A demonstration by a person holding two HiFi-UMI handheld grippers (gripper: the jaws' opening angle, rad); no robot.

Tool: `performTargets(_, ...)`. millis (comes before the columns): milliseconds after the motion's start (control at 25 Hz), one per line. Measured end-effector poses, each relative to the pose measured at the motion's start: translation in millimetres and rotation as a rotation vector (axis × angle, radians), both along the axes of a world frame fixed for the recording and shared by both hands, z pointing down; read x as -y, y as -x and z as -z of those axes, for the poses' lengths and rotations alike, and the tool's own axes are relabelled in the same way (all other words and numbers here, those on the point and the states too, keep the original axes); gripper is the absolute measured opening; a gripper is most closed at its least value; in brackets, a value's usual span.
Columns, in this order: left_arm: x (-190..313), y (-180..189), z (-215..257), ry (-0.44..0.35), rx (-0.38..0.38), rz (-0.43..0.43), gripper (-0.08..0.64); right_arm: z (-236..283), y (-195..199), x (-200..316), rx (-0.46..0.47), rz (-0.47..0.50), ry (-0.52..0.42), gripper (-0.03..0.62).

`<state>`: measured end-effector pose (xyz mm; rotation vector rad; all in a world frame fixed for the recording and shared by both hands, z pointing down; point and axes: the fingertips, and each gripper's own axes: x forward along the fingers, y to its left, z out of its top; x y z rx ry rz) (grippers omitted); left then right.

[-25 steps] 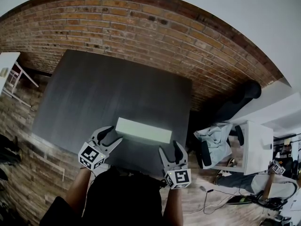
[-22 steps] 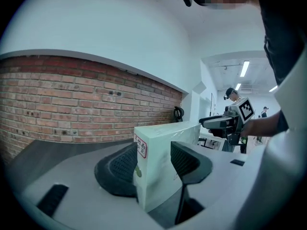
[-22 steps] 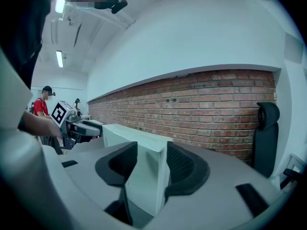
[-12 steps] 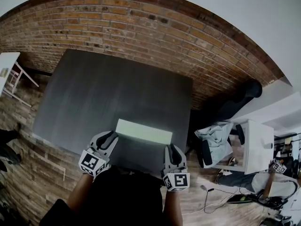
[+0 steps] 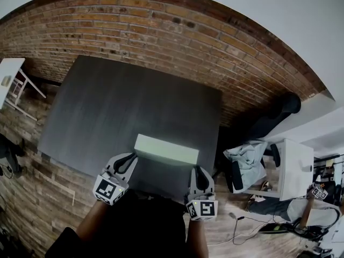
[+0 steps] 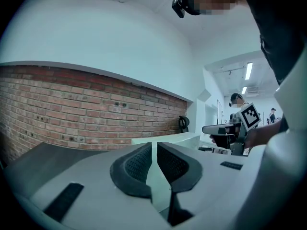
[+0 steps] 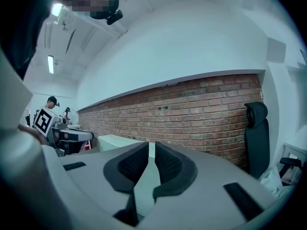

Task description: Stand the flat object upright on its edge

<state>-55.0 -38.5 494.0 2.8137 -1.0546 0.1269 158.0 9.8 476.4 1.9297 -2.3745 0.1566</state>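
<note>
the person wears a black top (image 5: 142,224) with short dark sleeves (image 5: 63,242); seen from below, a small black camera (image 6: 181,6) sits strapped at the head.

Left gripper (image 6: 153,148) jaws all but together, pale sliver between; flat object (image 6: 165,138) beyond on table (image 6: 31,157), brick wall (image 6: 72,109) behind

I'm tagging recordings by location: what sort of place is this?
Probably an office or lab workspace: a dark table stands beside a bare brick wall, with a black office chair, white desks and trailing cables nearby.
</note>
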Motion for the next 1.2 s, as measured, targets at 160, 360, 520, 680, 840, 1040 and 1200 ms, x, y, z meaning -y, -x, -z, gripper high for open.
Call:
performTargets(160,-1.3,-1.5,11.1,-0.003,-0.016,0.033,0.052,9.8,6.8,-1.0,0.033,0.006,-0.008,0.043)
performTargets(360,-5.0,-6.2,20.6,0.027,-0.015,0.081,0.048,11.1,19.2,-3.2,0.06,0.006,0.025,0.029)
performTargets(520,-11.3,-10.2,36.5,0.01,-0.054,0.098,0.048,14.7,34.6,-5.1,0.056,0.035,0.03,0.025)
performTargets(680,-20.9,-22.9,29.9,0.005,-0.053,0.073,0.048,11.1,43.9,-10.1,0.035,0.035,0.03,0.025)
performTargets(840,-27.7,-27.3,14.3,0.036,-0.026,0.046,0.048,3.5,47.3,-16.1,0.026,0.026,0.043,0.025)
performTargets(1040,-26.7,-27.0,13.3,0.037,-0.04,0.04,0.048,-1.5,47.5,-19.3,0.026,0.019,0.05,0.025)
performTargets(1200,-25.2,-27.3,9.9,0.043,-0.033,0.038,0.048,-1.5,45.6,-18.2,0.039,0.013,0.049,0.025)
